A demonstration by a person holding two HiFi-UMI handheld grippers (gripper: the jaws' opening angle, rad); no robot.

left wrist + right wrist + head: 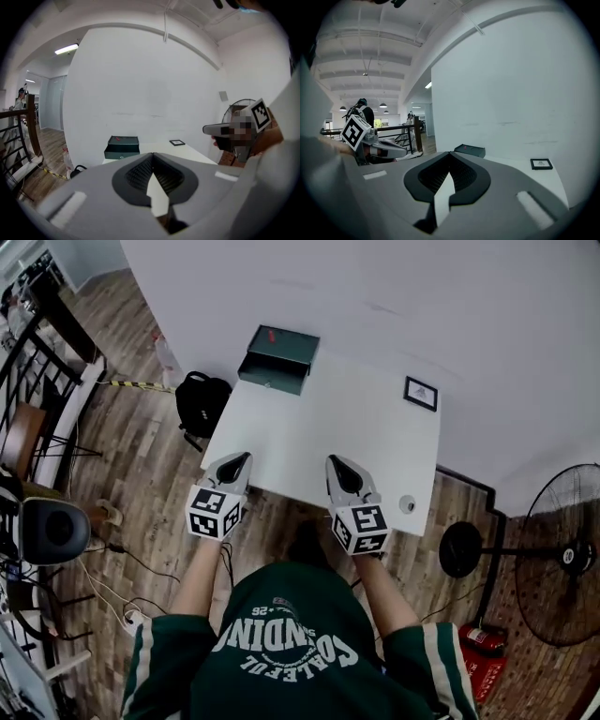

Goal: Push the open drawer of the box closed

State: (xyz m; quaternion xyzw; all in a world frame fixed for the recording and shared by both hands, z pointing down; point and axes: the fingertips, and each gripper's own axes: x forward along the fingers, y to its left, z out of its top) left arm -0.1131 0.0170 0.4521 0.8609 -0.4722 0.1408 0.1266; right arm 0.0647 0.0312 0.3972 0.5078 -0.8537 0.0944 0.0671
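In the head view, the left gripper (236, 465) and the right gripper (341, 471) are held side by side over the near edge of a white table (319, 437), well apart from each other. Both sets of fingers are pointed away from the person. A dark green box (284, 343) is seen far ahead of the fingers at the table's far left corner. Its drawer (272, 374) is pulled out towards the grippers, and a small red thing (271, 334) is lying on the lid. A small framed picture (421, 394) is placed ahead and to the right of the right fingers. A black bag (202, 404) is seen on the floor, ahead and to the left of the left fingers.

In the left gripper view, the jaws are shown closed tip to tip, and nothing is held between them. The box (123, 143) is seen beyond the fingertips and a little to their left, with the drawer front (122, 151) turned this way. The other gripper is seen off to the right.

In the right gripper view, the jaws are likewise pressed together and nothing is gripped. The box (469, 150) is seen just past the fingertips' line, slightly right, far across the table. The framed picture (541, 163) is seen further right.
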